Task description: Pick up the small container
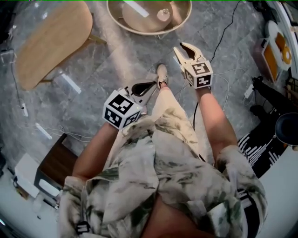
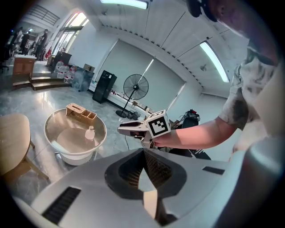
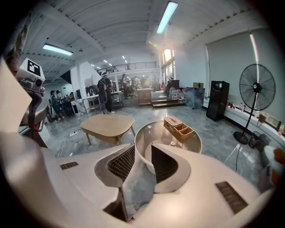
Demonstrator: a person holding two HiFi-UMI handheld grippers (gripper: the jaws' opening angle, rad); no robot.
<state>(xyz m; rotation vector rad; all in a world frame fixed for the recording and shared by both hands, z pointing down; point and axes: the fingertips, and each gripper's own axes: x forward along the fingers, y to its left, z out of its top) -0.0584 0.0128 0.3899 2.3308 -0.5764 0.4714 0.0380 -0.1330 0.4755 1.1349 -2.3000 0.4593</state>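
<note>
The small container [image 1: 164, 14] is a white bottle standing on the round rimmed table [image 1: 139, 29] at the top of the head view, well ahead of both grippers. The left gripper view shows the bottle [image 2: 90, 132] far off to the left. In the right gripper view it [image 3: 173, 143] sits just beyond the jaws. My right gripper [image 1: 179, 46] is open with nothing between its jaws [image 3: 143, 149], and it points toward the table [image 3: 141, 133]. My left gripper [image 1: 152, 84] hangs lower and nearer my body, its jaws [image 2: 143, 151] shut and empty.
A wooden organiser box [image 2: 81, 111] [image 3: 178, 127] sits on the round table's far side. A low wooden table [image 1: 51, 42] [image 3: 109, 124] stands to the left. Cables [image 1: 223, 32] trail over the grey floor. A standing fan [image 3: 258, 87] and a black cabinet [image 3: 219, 100] are further off.
</note>
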